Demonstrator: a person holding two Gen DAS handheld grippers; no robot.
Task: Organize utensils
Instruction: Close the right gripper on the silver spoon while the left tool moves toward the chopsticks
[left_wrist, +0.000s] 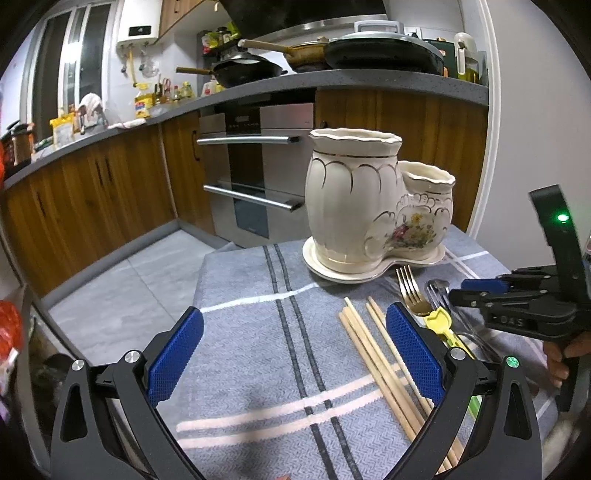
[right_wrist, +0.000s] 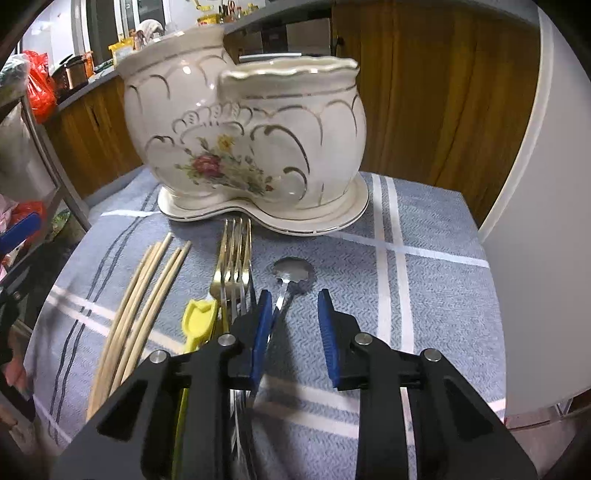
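- The spoon (right_wrist: 286, 286) lies near the bench's far edge, bowl toward the holder (right_wrist: 251, 136), handle running back under my right fingers (right_wrist: 291, 332), which stand apart, gripping nothing.
- Beside it lie forks (right_wrist: 236, 258), a yellow scoop (right_wrist: 197, 321) and chopsticks (right_wrist: 147, 295), all lengthwise.
- Only the left view shows my left fingers (left_wrist: 295, 354) wide apart over the cloth (left_wrist: 240, 332).

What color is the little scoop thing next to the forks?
Bright yellow. The small scoop shows best in the right wrist view.
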